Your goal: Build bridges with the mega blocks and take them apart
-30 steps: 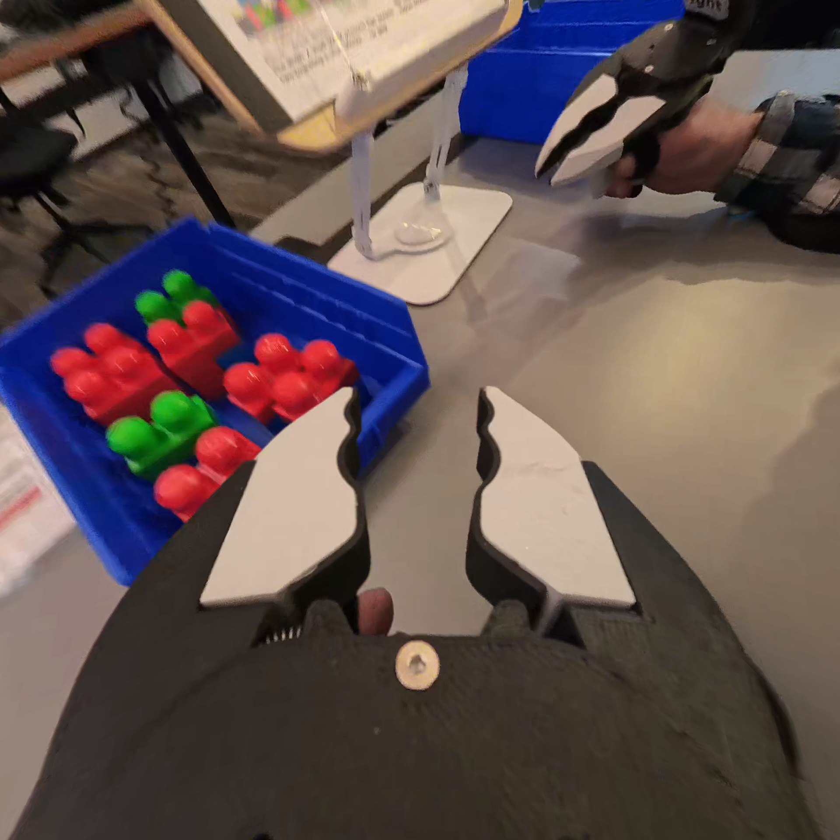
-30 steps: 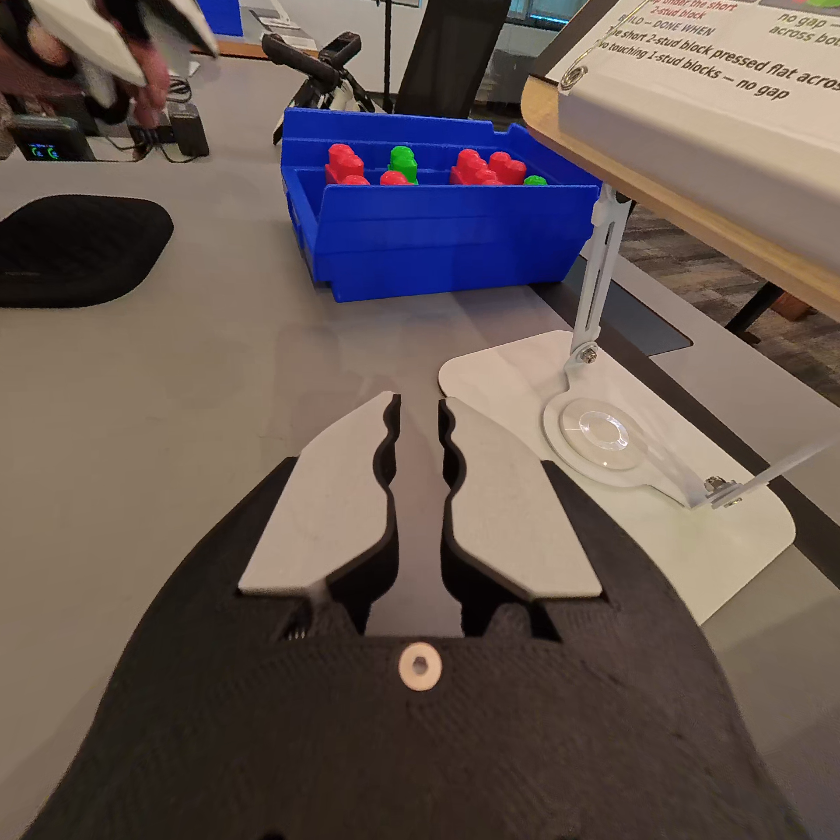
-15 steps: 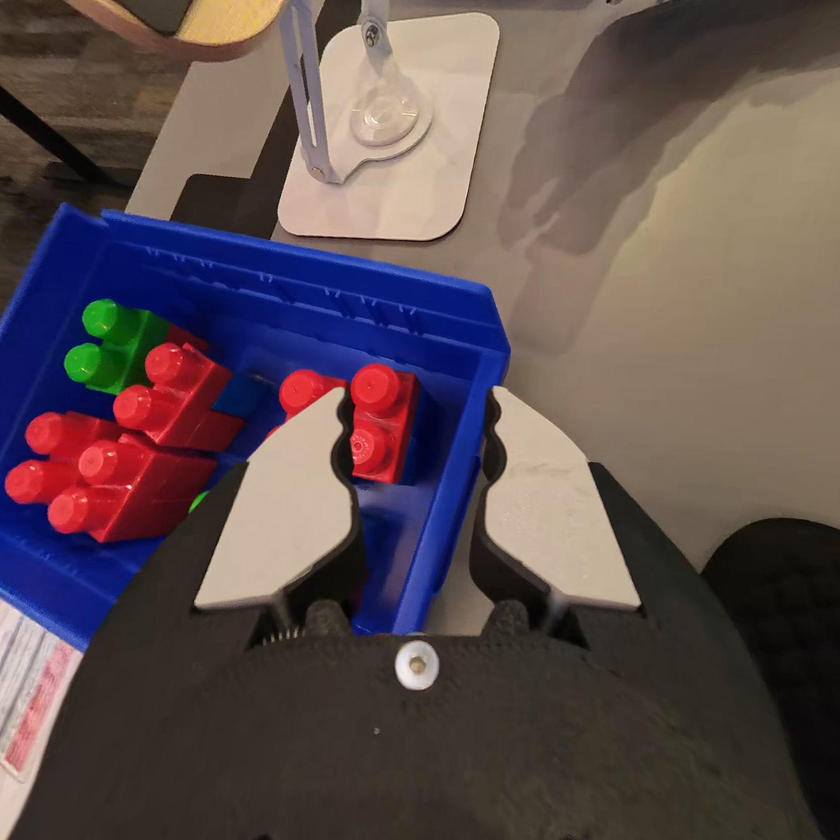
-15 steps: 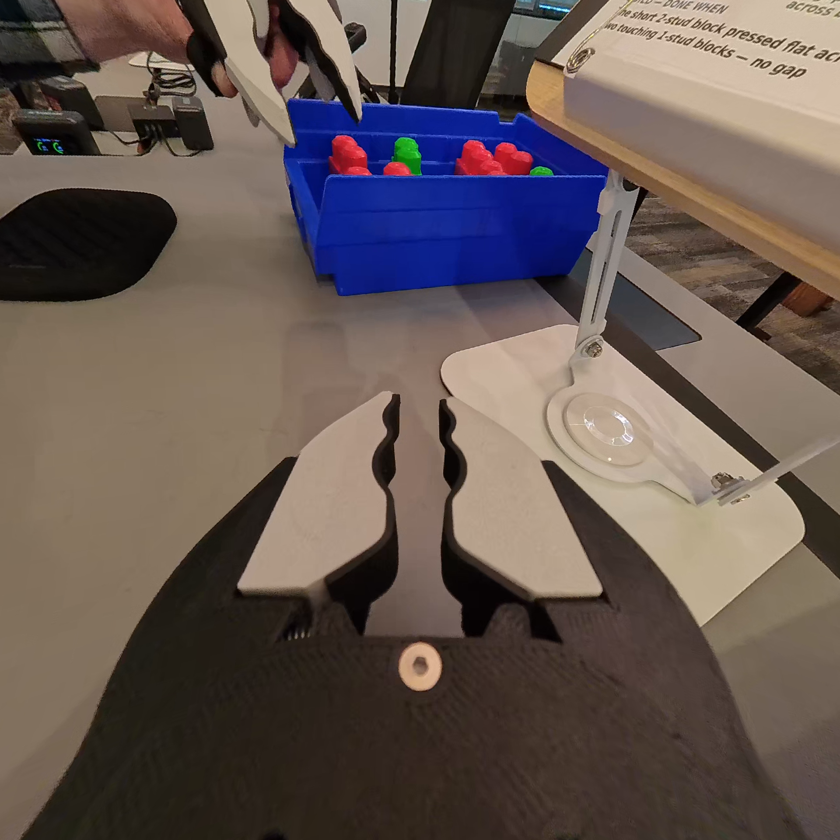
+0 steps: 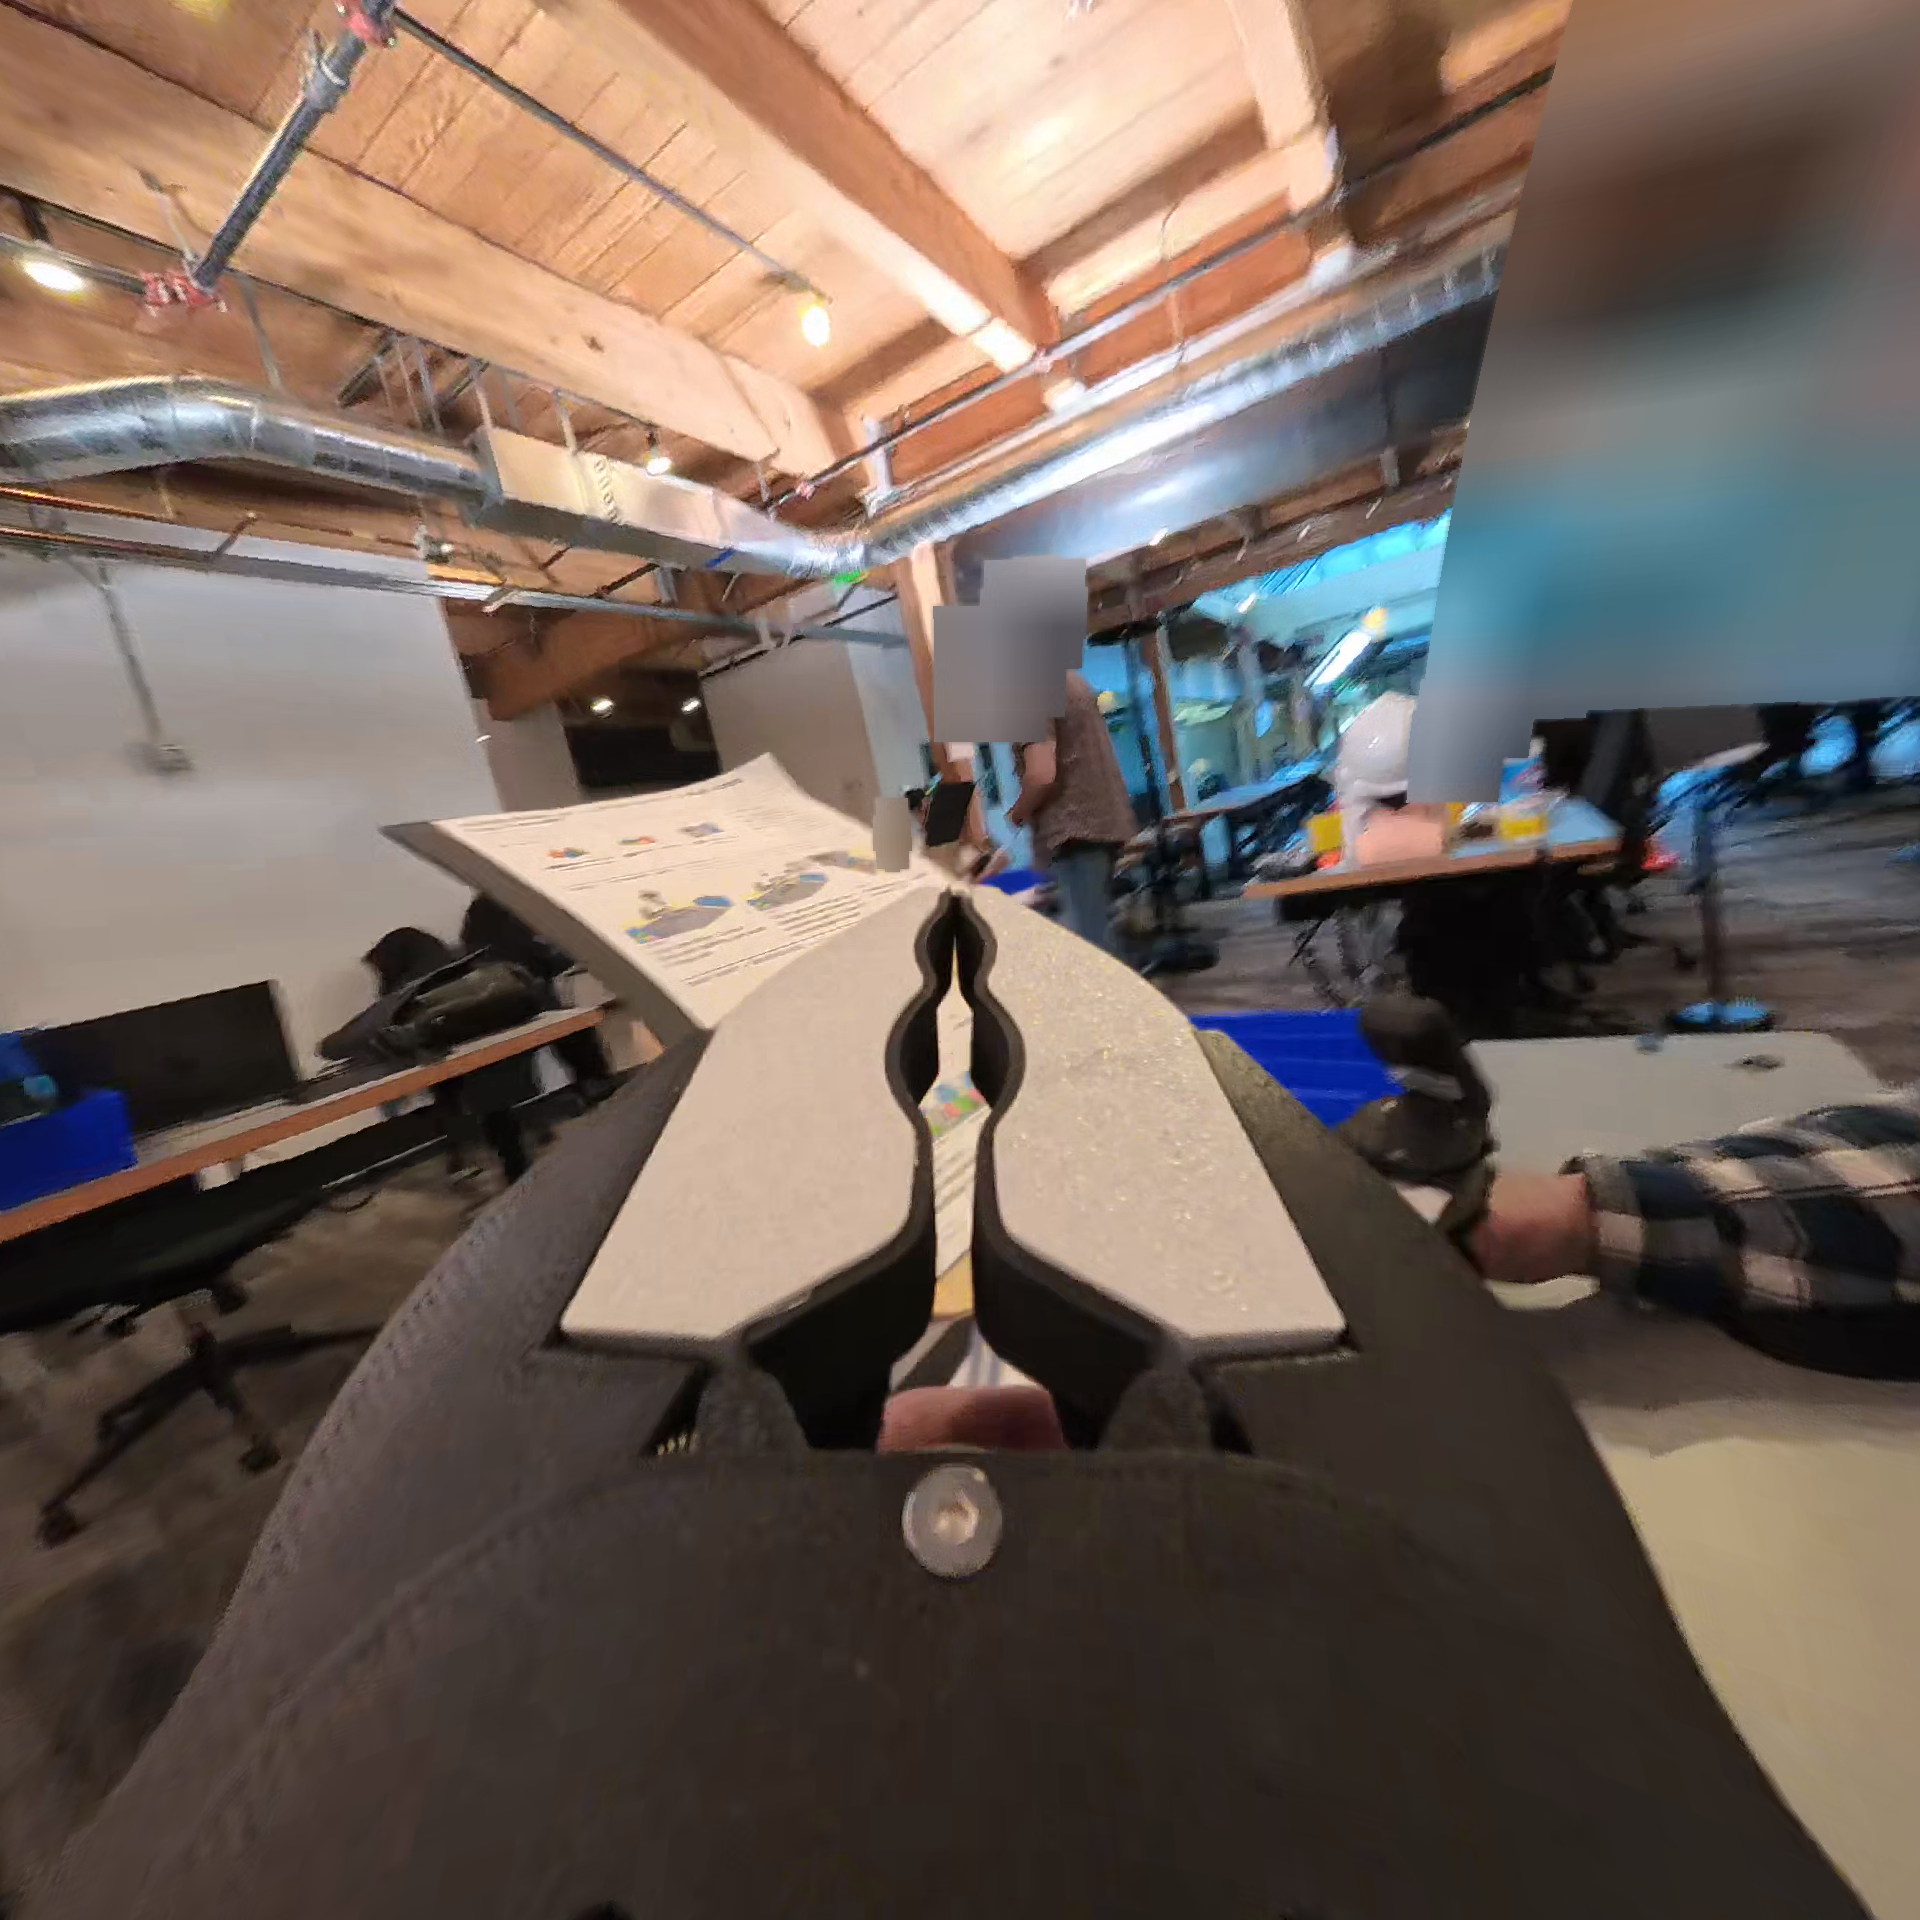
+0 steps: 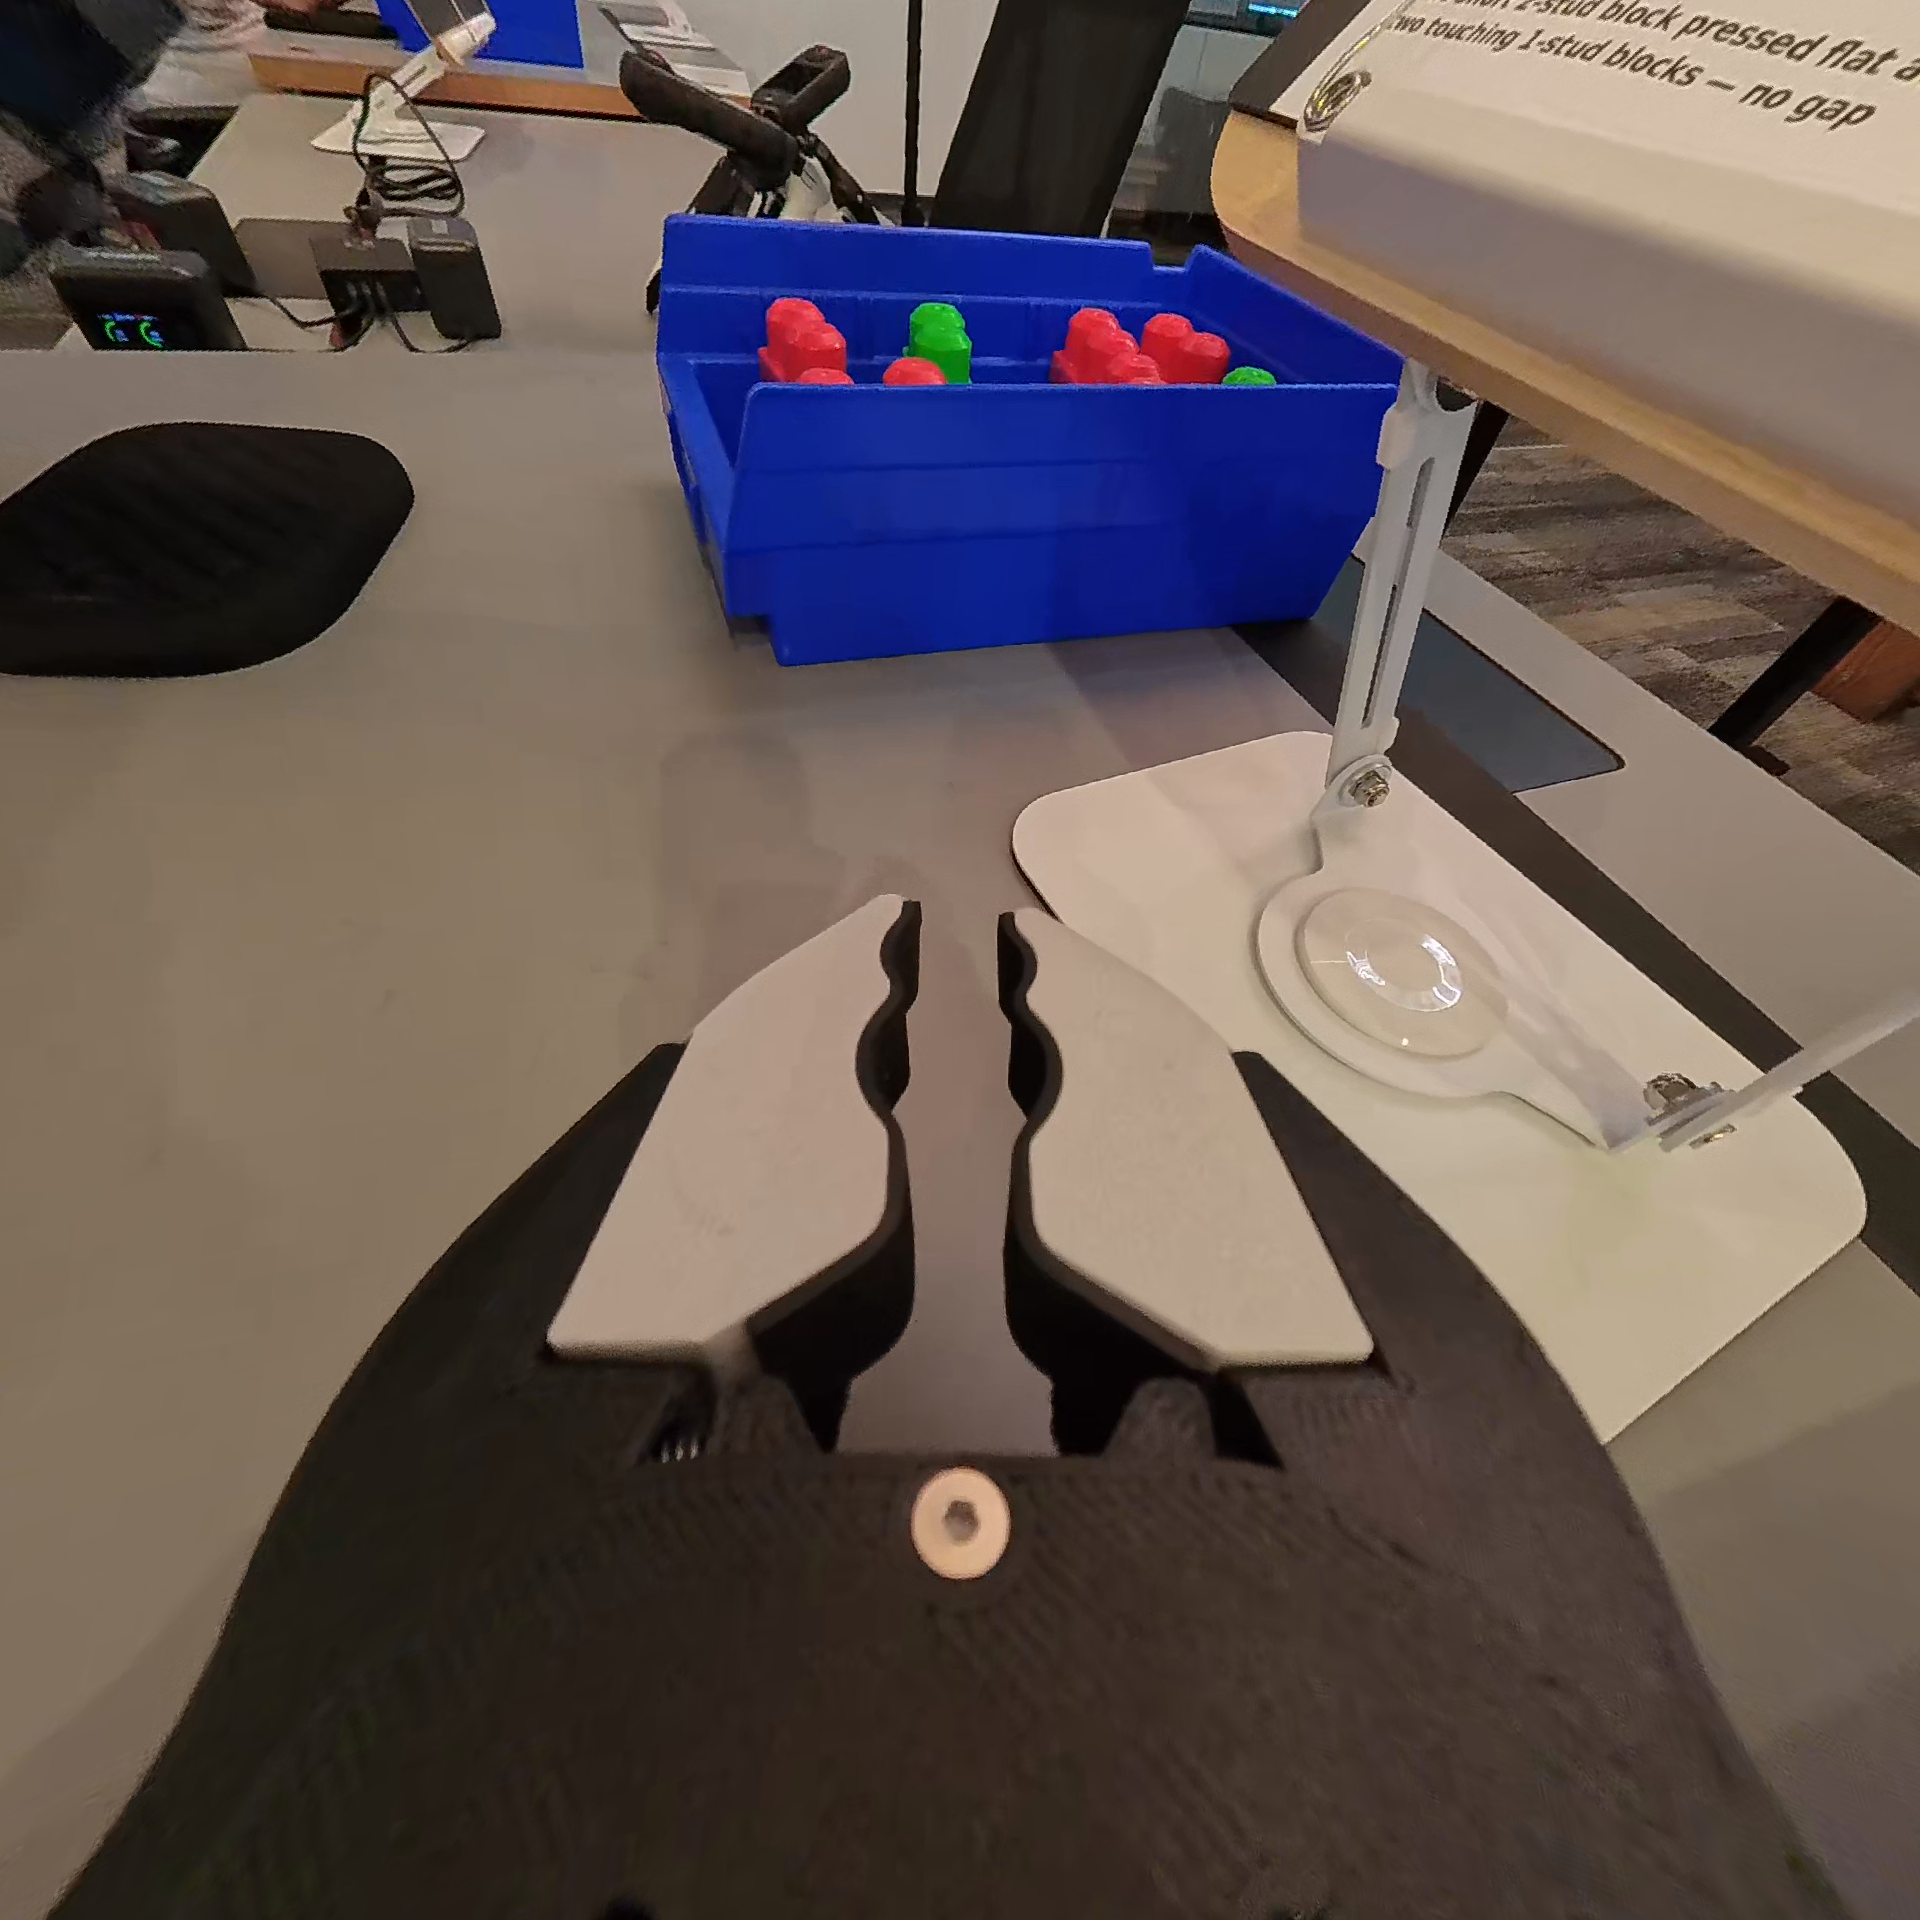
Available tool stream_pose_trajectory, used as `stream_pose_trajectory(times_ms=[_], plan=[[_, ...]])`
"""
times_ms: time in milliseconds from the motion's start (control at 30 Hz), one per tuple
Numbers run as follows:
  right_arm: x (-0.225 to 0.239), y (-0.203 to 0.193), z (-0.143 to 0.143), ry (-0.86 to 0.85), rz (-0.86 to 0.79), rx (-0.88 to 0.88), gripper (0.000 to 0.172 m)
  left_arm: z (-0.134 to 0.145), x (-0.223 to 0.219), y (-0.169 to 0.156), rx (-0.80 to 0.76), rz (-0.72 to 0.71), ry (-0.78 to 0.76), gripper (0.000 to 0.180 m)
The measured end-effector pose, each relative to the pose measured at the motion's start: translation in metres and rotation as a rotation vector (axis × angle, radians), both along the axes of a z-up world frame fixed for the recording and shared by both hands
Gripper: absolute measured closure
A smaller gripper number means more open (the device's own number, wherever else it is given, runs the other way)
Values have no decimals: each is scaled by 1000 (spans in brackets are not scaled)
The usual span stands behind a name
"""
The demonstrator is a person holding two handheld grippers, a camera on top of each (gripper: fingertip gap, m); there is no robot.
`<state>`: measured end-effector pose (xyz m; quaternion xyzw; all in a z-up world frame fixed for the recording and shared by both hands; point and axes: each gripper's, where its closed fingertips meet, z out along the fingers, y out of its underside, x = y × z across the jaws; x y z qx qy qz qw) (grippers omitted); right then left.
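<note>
On my left gripper (image 5: pixel 954 906) the camera tips up toward the wooden ceiling (image 5: pixel 644 187) and its silver duct (image 5: pixel 312 447); the two fingers are closed tip to tip with nothing between them. Behind them an instruction sheet (image 5: pixel 665 873) slopes on its board, and off to the right a plaid sleeve (image 5: pixel 1756 1226) lies across the grey table (image 5: pixel 1683 1558). Switching to my right gripper (image 6: pixel 958 914), it sits low over the same table (image 6: pixel 416 935), jaws slightly apart, bare tabletop showing through the gap, nothing in the grasp. Reading this view from the left: a black pad (image 6: pixel 187 540) lies at the far left edge, with chargers and cables (image 6: pixel 395 270) behind it. Straight ahead, well apart from my fingertips, stands the blue bin (image 6: pixel 1039 520), and that is where the blocks are: red blocks (image 6: pixel 1132 348) and green blocks (image 6: pixel 940 338) poke above its front wall. To the right, the white stand base (image 6: pixel 1195 862) rests on the table just beside my right fingertip, its bracket (image 6: pixel 1397 582) rising to the wooden board (image 6: pixel 1558 343) overhead that carries the sheet.
</note>
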<state>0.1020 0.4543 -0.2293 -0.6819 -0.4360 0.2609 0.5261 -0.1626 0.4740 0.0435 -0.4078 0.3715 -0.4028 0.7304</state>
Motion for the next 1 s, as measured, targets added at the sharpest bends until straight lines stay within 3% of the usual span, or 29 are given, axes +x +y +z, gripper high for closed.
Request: stream_pose_trajectory(times_ms=[67, 167, 267, 400, 467, 533, 700, 800, 867, 1000], plan=[[0, -1, 1, 4, 6, -1, 157, -1, 3, 5, 4, 62, 82, 180], [-1, -1, -1, 4, 18, -12, 157, 6, 6, 5, -48, 16, 103, 180], [-2, -2, -4, -4, 24, -17, 157, 16, 9, 10, -9, 48, 97, 180], [-1, -1, -6, -9, 25, -25, 157, 16, 33, 14, 53, 35, 196, 180], [0, -1, -6, -3, 26, -27, 157, -5, 51, 15, 34, -22, 339, 180], [1, 0, -6, 1, 26, -32, 157, -43, 59, 32, 9, 28, 542, 163], [0, 0, -9, 0, 32, -46, 157, -133, 54, 54, -83, 10, 967, 139], [0, 0, -12, -6, 38, -57, 157, -161, 49, 51, -175, -92, 1078, 143], [0, 0, -13, -6, 40, -63, 157, -186, 38, 61, -229, -54, 1175, 142], [-1, 0, -15, -4, 46, -73, 157, -224, 30, 53, -355, -157, 1237, 145]])
